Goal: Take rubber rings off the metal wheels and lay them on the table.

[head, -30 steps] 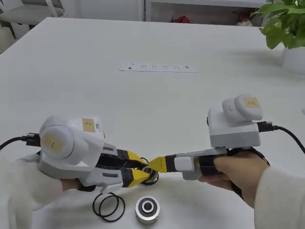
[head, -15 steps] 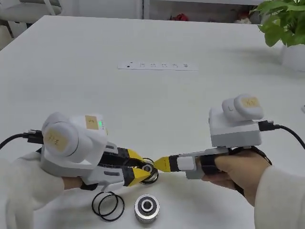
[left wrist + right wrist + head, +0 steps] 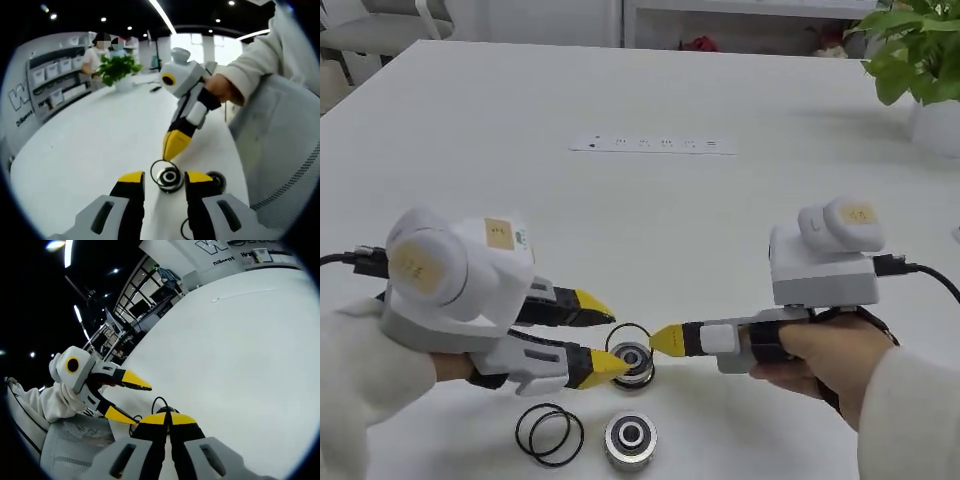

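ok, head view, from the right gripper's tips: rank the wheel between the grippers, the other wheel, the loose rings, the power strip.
1. Wheel between the grippers, just left of the right gripper tips, which pinch its rubber ring.
2. Other wheel, toward the person.
3. Loose rings, left of that wheel.
4. Power strip, far across.

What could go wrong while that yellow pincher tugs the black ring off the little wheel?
1. The left gripper has its jaws open around the wheel, not clamping it, so the wheel may get dragged or tip when the right gripper pulls the rubber ring.
2. The right gripper pinches only a thin bit of ring at its tips, so it might slip out and snap back.
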Demonstrator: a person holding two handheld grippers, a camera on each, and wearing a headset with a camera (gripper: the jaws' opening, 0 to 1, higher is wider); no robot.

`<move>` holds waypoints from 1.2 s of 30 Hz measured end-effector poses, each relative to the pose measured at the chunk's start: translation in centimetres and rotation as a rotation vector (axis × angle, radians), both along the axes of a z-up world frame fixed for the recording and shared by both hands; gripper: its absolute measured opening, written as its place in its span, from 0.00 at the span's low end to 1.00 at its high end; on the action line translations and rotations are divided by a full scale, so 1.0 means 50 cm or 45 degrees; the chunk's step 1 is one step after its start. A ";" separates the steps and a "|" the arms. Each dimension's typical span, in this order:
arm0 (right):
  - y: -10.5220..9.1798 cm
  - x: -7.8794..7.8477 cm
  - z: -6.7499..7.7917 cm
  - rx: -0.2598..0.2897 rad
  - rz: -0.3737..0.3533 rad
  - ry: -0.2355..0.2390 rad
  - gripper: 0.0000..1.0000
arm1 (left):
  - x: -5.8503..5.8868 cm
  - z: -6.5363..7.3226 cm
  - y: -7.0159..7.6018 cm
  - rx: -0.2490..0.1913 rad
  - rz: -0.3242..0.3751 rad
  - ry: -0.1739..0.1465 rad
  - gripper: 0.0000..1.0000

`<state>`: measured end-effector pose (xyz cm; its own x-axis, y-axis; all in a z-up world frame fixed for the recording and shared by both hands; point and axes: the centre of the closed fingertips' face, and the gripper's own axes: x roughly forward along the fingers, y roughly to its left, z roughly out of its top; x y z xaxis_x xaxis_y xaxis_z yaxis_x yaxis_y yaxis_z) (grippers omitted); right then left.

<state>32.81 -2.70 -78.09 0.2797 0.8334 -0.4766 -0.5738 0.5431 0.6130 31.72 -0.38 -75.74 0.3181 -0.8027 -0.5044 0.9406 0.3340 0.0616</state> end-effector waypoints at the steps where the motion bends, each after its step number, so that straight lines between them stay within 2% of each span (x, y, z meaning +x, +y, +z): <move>1: 0.000 0.001 0.003 0.005 -0.003 -0.002 0.00 | 0.001 0.008 0.002 -0.008 0.005 -0.012 0.36; 7: -0.005 0.007 0.023 0.036 -0.029 -0.017 0.00 | 0.008 0.060 0.023 -0.050 0.042 -0.078 0.45; 14: -0.005 0.011 0.048 0.079 -0.058 -0.023 0.00 | 0.005 0.104 0.054 -0.102 0.091 -0.117 0.53; 16: -0.005 0.013 0.053 0.088 -0.066 -0.028 0.00 | 0.006 0.114 0.064 -0.124 0.116 -0.121 0.58; 18: -0.006 0.015 0.056 0.093 -0.075 -0.027 0.00 | 0.005 0.120 0.072 -0.133 0.130 -0.126 0.63; 22: -0.005 0.016 0.066 0.118 -0.089 -0.024 0.00 | -0.003 0.128 0.093 -0.142 0.167 -0.142 0.66; 30: 0.012 0.011 0.084 0.160 -0.081 -0.017 0.00 | -0.021 0.131 0.131 -0.164 0.235 -0.143 0.76; 32: 0.018 0.008 0.087 0.162 -0.071 -0.017 0.00 | -0.029 0.134 0.135 -0.190 0.243 -0.130 0.79; 36: 0.026 0.001 0.091 0.175 -0.054 -0.012 0.00 | -0.047 0.126 0.144 -0.197 0.252 -0.118 0.83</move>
